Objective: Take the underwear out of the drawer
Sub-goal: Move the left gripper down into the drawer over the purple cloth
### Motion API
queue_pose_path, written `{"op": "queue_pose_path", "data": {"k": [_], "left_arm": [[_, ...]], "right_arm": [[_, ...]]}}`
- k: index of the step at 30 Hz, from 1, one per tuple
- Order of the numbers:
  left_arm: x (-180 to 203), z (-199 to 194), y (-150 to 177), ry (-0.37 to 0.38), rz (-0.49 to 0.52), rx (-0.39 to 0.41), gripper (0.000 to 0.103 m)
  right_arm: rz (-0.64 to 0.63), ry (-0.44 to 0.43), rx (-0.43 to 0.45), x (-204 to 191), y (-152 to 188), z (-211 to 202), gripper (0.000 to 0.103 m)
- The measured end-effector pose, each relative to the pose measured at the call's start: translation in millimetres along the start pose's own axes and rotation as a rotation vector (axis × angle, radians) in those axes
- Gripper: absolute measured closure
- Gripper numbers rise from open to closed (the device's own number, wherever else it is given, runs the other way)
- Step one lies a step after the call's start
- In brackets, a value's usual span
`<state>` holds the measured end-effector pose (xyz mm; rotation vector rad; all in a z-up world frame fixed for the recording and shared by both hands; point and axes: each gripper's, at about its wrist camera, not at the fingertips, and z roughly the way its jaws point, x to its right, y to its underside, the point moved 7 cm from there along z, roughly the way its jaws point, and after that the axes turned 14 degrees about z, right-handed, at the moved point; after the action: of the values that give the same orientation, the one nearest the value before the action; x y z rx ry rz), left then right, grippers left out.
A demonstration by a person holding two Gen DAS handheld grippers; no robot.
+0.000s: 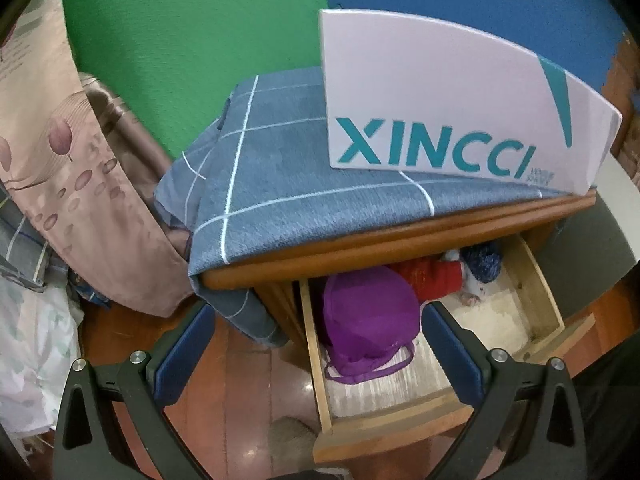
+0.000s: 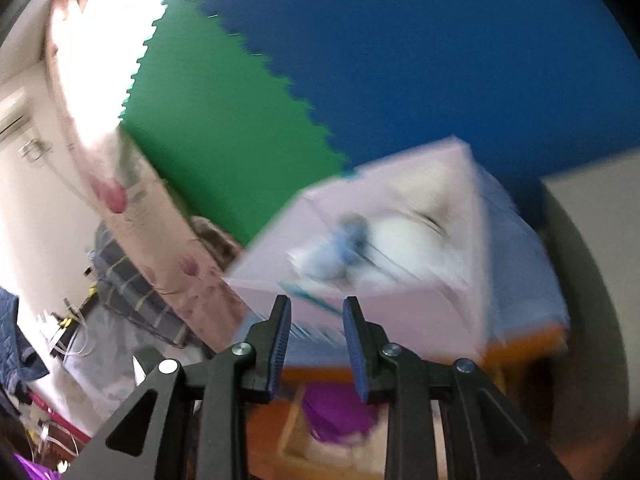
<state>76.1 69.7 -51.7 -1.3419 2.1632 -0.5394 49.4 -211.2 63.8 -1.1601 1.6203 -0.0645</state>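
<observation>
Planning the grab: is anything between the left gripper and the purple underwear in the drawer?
Nothing visible. The drawer is pulled out, the purple underwear lies uncovered on top, and the left gripper, jaws wide, hangs above it. The cabinet top overhangs only the rear.

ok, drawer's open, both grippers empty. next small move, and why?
Probably lower the right hand-held gripper toward the purple fabric garment in the open wooden drawer: its jaws stand apart and empty, above and short of the garment, which lies uncovered.

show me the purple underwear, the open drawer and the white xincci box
purple underwear [image 1: 370, 316], left wrist view, middle of the bunched fabric
open drawer [image 1: 394, 414], left wrist view, top edge of its front wall
white XINCCI box [image 1: 440, 92], left wrist view, blank upper face
</observation>
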Motion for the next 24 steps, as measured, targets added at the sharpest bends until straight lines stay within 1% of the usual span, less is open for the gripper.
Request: {"op": "queue_pose_path", "data": {"k": [1,2,3,4,5,6,7,8,9,10,11,13,15,17,20,22,23,24], "left_arm": [[2.1,1.8,1.0,0.009,0.008,-0.008,0.001],[6.0,5.2,2.8,0.028,0.020,-0.025,0.001],[8.4,7.3,4.1,0.040,0.027,-0.035,0.001],[11.0,10.2,5.9,0.056,0.034,-0.049,0.001],[14.9,14.6,9.2,0.082,0.042,-0.072,0.001],[17.9,17.9,11.9,0.101,0.047,-0.089,0.001],[21.8,21.8,14.9,0.116,0.056,-0.109,0.001],[24.7,25.1,17.1,0.119,0.067,-0.123,0.001],[27.5,29.5,19.5,0.113,0.084,-0.140,0.001],[31.4,34.2,22.9,0.105,0.107,-0.158,0.001],[36.5,38.1,26.4,0.112,0.125,-0.173,0.001],[45.7,46.7,32.4,0.137,0.145,-0.200,0.001],[52.1,54.7,37.6,0.156,0.150,-0.234,0.001],[54.4,58.9,39.7,0.177,0.135,-0.253,0.001],[51.7,59.3,36.3,0.204,0.078,-0.240,0.001],[48.6,60.6,34.2,0.200,0.046,-0.237,0.001],[47.4,62.5,33.3,0.205,0.033,-0.241,0.001],[47.5,65.4,34.4,0.218,0.014,-0.250,0.001]], "right_arm": [[0.020,0.016,-0.003,12.6,3.4,-3.3,0.075],[0.063,0.054,-0.007,39.6,10.0,-10.2,0.075],[0.087,0.076,-0.009,53.2,12.1,-14.1,0.074],[0.153,0.102,-0.010,77.7,15.8,-20.1,0.072],[0.234,0.083,-0.011,89.8,14.9,-24.6,0.072],[0.286,0.032,-0.004,92.9,11.8,-31.1,0.072],[0.288,0.002,0.020,92.9,6.6,-37.5,0.072],[0.261,0.003,0.048,93.0,3.1,-44.2,0.071],[0.240,0.009,0.056,92.1,2.4,-47.1,0.068],[0.233,0.008,0.050,91.9,3.8,-47.9,0.068],[0.227,-0.005,0.030,91.1,5.9,-48.0,0.068],[0.209,-0.013,0.024,89.5,7.0,-50.0,0.068],[0.194,-0.021,0.017,89.7,7.9,-53.7,0.068],[0.148,0.001,-0.015,84.0,15.4,-52.0,0.068],[0.025,0.033,-0.043,72.3,32.4,-45.9,0.068],[-0.090,0.066,-0.041,62.7,45.8,-37.3,0.068],[-0.168,0.088,-0.038,56.9,54.5,-33.0,0.068],[-0.281,0.100,-0.018,45.6,64.9,-28.3,0.068]]}}
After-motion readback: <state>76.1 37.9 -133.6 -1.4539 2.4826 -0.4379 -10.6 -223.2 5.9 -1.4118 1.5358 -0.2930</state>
